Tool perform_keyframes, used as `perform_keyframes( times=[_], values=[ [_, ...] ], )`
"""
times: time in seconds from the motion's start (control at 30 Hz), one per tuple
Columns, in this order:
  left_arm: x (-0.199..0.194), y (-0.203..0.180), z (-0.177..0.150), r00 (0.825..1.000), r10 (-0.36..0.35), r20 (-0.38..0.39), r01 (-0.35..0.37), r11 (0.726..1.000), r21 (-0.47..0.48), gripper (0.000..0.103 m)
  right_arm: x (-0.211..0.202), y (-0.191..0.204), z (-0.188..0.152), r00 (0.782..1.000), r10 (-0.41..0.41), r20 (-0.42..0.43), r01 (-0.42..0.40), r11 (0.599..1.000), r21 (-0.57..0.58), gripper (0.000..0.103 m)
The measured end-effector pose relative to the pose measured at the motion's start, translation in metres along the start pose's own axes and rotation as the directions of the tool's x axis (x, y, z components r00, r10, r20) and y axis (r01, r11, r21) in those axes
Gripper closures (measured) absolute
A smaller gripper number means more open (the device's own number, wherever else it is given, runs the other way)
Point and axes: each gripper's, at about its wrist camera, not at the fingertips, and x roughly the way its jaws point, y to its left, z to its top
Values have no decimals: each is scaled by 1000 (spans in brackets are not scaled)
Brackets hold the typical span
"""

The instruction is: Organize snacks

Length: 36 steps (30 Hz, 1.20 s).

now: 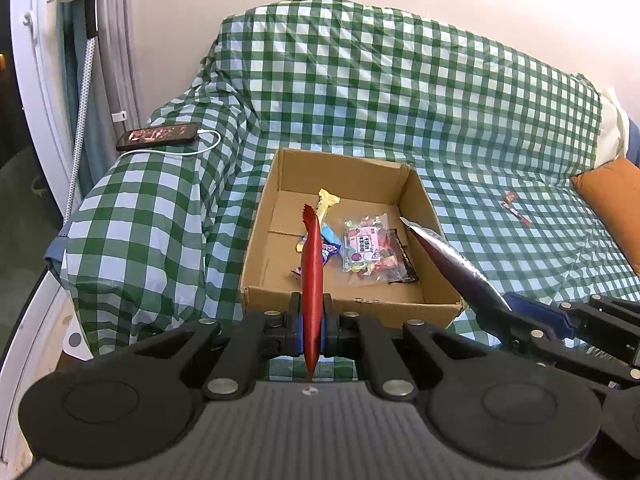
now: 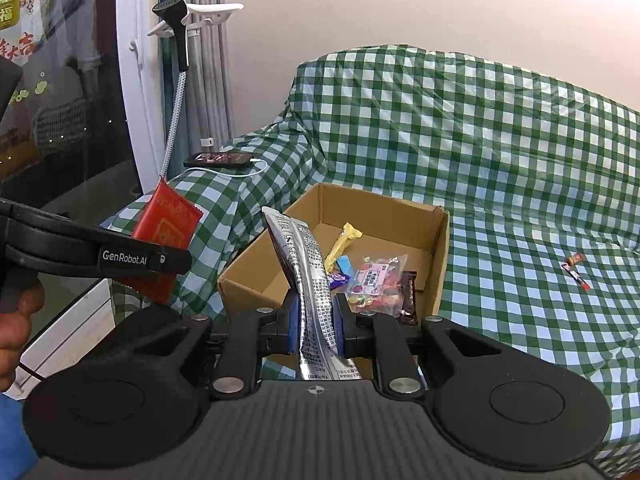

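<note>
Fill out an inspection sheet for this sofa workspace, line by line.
Surface: sofa under a green checked cover.
Job's things: open cardboard box on the seat, holding a clear candy bag, a yellow wrapped bar and other small packets; one small red snack lies loose on the seat, right of the box.
Clutter: phone on the sofa arm; orange cushion at the right.
Grippers: left gripper shut on a red packet; right gripper shut on a silver packet.
Cables: white cable plugged into the phone.
Surroundings: plain wall, curtains, glass door at the left.
</note>
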Motion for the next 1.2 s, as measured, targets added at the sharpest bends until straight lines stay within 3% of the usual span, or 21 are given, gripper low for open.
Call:
perform_keyframes(
  times=[0.7, 1.2],
  values=[
    [33, -4, 7, 998, 7, -66, -6, 1000, 8, 96, 30, -14, 0, 997, 13, -77, -11, 1000, 23, 84],
    [64, 2, 35, 997, 10, -82, -11, 1000, -9, 96, 63, -36, 9, 994, -3, -107, 9, 998, 61, 84]
  ],
)
